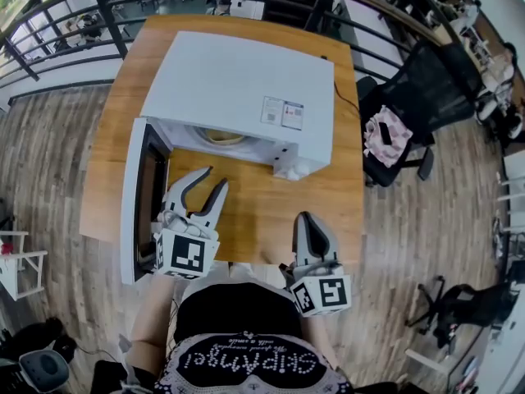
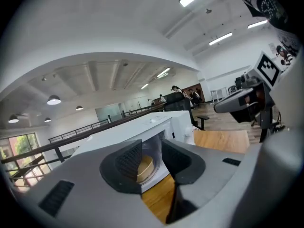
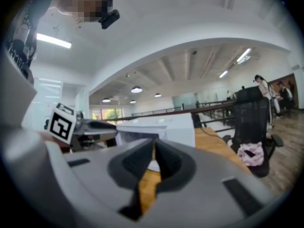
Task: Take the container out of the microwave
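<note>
Microwave: a white box-shaped microwave oven [image 1: 238, 80] stands on a wooden table [image 1: 262, 212]. Its dark-windowed door [image 1: 138, 195] is swung wide open to the left.
Container: a round, shallow tan container [image 1: 220, 135] sits inside the microwave's cavity, and only its front edge shows from the head view. The left gripper view shows it through the gap between the jaws, beyond them and untouched.
Left gripper [image 1: 203, 189]: it is in front of the open cavity, just beside the door. Its 2 jaws are spread apart with nothing gripped.
Right gripper [image 1: 312, 224]: it is over the table's near edge, apart from the microwave. Its 2 jaws meet at the tips and hold nothing.
Beside the table: a black office chair [image 1: 410, 97] with a pink cloth [image 1: 387, 135] on its seat.
</note>
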Demonstrator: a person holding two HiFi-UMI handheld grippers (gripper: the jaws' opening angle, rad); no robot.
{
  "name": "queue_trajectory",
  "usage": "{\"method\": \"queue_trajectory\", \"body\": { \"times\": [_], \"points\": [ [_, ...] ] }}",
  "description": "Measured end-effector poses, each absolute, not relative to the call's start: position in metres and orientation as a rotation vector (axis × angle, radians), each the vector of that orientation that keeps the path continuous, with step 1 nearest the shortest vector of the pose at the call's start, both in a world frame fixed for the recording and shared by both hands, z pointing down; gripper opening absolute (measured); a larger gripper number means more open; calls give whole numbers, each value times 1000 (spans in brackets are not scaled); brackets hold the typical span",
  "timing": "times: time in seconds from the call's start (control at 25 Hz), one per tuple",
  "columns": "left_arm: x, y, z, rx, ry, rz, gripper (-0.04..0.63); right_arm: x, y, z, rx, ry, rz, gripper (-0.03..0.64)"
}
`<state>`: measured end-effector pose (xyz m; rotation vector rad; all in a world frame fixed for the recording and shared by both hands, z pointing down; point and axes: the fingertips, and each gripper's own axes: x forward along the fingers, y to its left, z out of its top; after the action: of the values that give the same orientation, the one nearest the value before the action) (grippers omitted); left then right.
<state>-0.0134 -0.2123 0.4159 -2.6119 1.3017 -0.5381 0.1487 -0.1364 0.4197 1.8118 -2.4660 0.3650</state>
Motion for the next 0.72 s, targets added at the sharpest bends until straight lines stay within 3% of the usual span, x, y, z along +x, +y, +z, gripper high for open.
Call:
{"method": "queue_trajectory", "body": {
  "times": [0.72],
  "points": [
    [3, -311, 543, -2518, 1141, -1015, 212, 166, -137, 450, 1870, -2337, 509, 40]
  ]
}}
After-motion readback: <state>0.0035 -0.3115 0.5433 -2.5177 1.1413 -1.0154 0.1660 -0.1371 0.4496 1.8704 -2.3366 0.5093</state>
